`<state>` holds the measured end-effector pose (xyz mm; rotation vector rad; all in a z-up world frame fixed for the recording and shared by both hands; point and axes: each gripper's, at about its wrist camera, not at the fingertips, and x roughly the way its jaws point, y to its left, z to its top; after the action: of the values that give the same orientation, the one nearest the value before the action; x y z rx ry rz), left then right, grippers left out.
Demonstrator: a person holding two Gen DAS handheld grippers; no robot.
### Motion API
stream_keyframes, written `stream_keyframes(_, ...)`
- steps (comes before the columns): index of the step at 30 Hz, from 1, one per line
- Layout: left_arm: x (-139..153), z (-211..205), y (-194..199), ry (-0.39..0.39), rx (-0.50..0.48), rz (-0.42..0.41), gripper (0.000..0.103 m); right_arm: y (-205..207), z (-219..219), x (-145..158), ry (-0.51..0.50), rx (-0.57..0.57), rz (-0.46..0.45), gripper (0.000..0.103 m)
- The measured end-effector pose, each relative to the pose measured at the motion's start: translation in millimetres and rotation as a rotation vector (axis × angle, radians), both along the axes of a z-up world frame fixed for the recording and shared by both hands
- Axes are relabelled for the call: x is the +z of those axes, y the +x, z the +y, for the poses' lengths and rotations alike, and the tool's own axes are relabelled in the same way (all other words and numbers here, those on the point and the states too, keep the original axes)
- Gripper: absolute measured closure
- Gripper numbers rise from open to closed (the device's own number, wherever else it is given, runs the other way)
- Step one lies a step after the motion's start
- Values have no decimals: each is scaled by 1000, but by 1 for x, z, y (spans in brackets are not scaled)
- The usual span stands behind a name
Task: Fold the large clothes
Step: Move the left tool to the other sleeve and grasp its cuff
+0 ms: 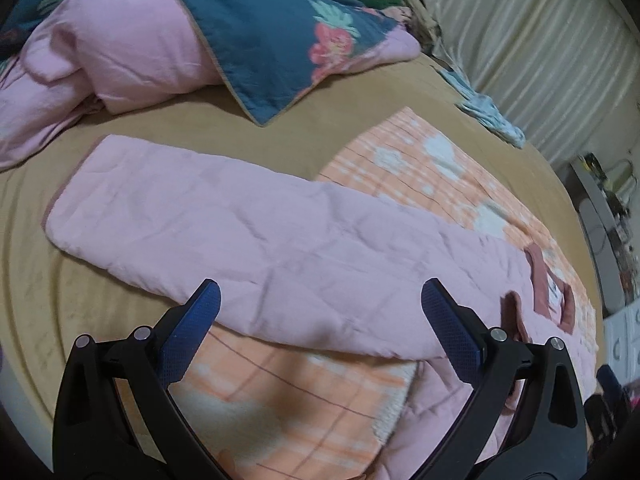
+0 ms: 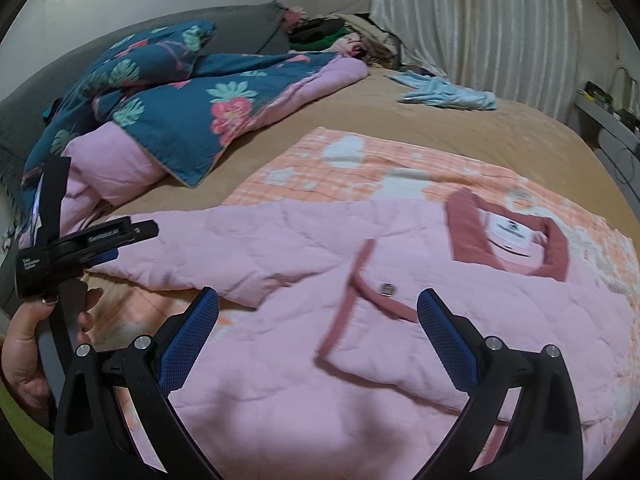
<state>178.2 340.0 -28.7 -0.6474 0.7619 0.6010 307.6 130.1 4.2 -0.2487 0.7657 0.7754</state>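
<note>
Both grippers, left [image 1: 320, 300] and right [image 2: 318, 308], hang spread wide over our pink quilted jacket [image 2: 320, 320].

Jacket fills lower centre frame; we cannot read its white neck label [image 2: 514, 234], upper right.

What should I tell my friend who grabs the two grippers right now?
Left gripper: open, empty, above the sleeve.
Right gripper: open, empty, above the jacket's chest.
The pink quilted jacket lies flat, front up, on the orange checked blanket on the tan bed. Its long pink sleeve is stretched straight out sideways.
Done: jacket spread out.
Left: probably fold the sleeve across the body, then fold the body.
</note>
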Motion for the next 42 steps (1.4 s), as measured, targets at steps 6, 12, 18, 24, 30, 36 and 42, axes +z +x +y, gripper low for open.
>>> stream_keyframes(6, -7, 26, -13, -23, 70, 8, 9, -10, 34, -9, 9, 42, 32, 4)
stream_keyframes(12, -18, 50, -25, -56, 149, 23, 9, -17, 64, -16, 7, 83, 50, 4)
stream_keyframes(18, -31, 71, -42, -119, 235, 32, 9, -17, 84, -25, 3, 100, 69, 4)
stream_keyframes(24, -46, 88, -54, -165, 307, 51, 9, -14, 89, -32, 8, 100, 85, 4)
stream_keyframes(30, -62, 103, -62, -221, 382, 57, 9, -7, 86, -40, 18, 83, 102, 4)
stream_keyframes(36, -84, 120, -64, -261, 461, 37, 9, 0, 74, -49, 20, 58, 122, 4)
stream_keyframes(42, -81, 126, -68, -182, 507, -34, 35, 6, 45, -49, 9, 22, 116, 4)
